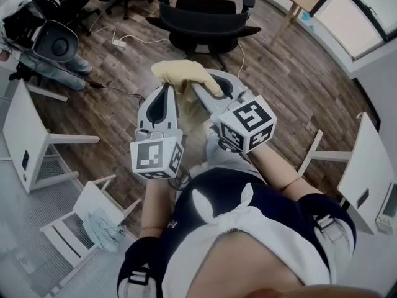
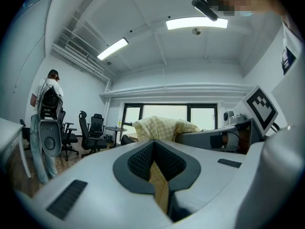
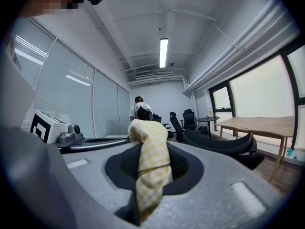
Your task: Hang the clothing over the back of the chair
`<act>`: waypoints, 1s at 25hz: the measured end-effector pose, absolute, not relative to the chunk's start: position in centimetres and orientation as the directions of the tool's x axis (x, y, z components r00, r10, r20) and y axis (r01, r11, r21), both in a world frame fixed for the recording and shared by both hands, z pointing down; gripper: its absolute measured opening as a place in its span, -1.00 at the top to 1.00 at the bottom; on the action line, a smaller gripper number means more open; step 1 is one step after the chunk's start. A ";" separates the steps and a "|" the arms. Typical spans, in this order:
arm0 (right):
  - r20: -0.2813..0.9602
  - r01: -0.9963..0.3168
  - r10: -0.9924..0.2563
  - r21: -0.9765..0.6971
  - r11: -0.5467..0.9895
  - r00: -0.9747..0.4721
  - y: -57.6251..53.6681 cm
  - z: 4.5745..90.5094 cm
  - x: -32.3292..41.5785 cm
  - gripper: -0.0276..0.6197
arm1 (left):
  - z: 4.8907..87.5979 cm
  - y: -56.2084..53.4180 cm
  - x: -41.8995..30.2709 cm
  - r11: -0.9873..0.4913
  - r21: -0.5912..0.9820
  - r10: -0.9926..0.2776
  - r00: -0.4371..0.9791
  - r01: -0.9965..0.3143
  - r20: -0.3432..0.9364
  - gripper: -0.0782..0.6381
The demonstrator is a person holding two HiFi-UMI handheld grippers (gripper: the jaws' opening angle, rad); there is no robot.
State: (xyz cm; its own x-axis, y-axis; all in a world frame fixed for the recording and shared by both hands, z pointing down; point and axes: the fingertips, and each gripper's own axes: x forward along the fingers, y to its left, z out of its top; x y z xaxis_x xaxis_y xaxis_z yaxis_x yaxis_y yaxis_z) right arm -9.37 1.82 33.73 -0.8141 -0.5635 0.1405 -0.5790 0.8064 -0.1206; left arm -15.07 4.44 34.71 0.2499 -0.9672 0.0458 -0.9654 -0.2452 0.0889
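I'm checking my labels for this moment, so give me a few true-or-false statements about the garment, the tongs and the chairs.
1. The left tongs and right tongs are both clamped on the yellow checked garment. True.
2. The garment is draped over the black office chair. False: it is held in the air, short of the chair.
3. A light blue cloth lies on the white chair. True.
4. The black office chair lies tipped on its side. False: it stands upright.

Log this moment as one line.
left gripper: shut on yellow checked clothing | right gripper: shut on same clothing | black office chair: ahead, nothing hung on it yet
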 end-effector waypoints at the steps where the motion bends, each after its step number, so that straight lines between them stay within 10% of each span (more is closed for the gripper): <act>1: 0.138 -0.579 -0.564 -0.119 0.807 -0.814 1.3 33.5 -9.4 0.69 | 34.6 4.0 -15.0 -0.245 0.088 -0.967 0.250 -0.965 0.044 0.76; 25: 0.084 -0.565 -0.560 -0.077 0.821 -0.825 -6.7 30.0 -10.2 0.69 | 33.0 -1.7 -15.8 -0.210 0.059 -0.976 0.213 -0.976 0.041 0.76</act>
State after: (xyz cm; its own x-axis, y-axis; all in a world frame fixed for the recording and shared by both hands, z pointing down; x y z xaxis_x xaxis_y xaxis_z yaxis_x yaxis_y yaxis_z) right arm -10.18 -6.67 29.99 -0.8245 -0.5596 0.0836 -0.5652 0.8213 -0.0773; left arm -15.77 -1.72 33.03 0.2127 -0.9762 0.0411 -0.9759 -0.2102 0.0594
